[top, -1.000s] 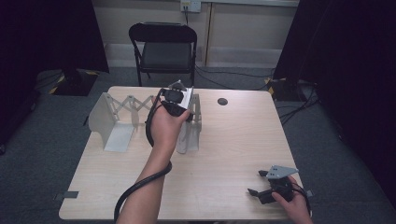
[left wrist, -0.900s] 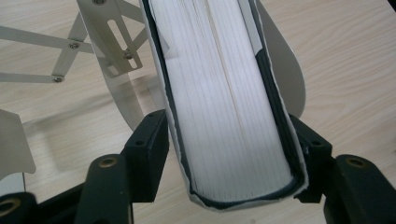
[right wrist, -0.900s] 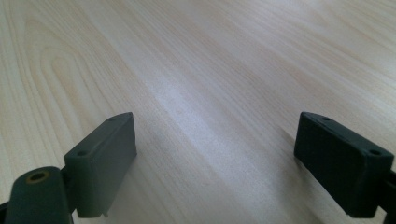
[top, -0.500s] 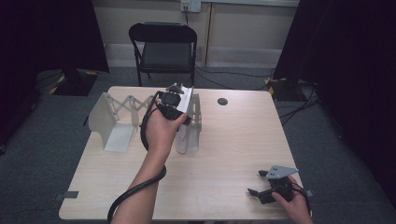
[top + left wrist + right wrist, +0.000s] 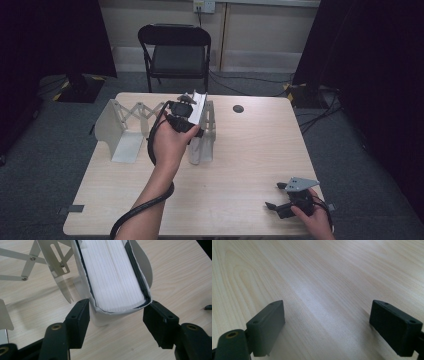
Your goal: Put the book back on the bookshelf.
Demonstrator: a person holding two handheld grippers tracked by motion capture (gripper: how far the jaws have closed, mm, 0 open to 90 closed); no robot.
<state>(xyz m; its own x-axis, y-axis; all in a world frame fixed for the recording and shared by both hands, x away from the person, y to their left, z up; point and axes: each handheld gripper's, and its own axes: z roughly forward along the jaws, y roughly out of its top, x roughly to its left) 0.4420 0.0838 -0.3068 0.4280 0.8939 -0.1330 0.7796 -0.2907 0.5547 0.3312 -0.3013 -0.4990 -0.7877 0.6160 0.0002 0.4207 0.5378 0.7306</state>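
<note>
Left gripper view shows the left gripper (image 5: 116,312) with its jaws apart around a white book (image 5: 113,275). The right gripper (image 5: 328,326) rests wide apart, holding nothing, on the table (image 5: 324,270).

1. The pale wooden table (image 5: 240,165) has a light wood-grain top, smooth with a soft matt sheen
2. The white book with a paper cover (image 5: 115,277) shows a block of matt paper page edges, finely lined, with a dark inner cover edge under the smooth white wrap
3. The grey metal expanding book rack (image 5: 122,131) is thin sheet metal, smooth and dully shiny, its slotted strips joined by small rivets
4. The left gripper (image 5: 116,320) has black matt plastic pads (image 5: 78,322) with brass-coloured screw inserts
5. The right gripper (image 5: 327,327) has the same matt black pads
6. The black folding chair (image 5: 175,52) has a dark matt seat
</note>
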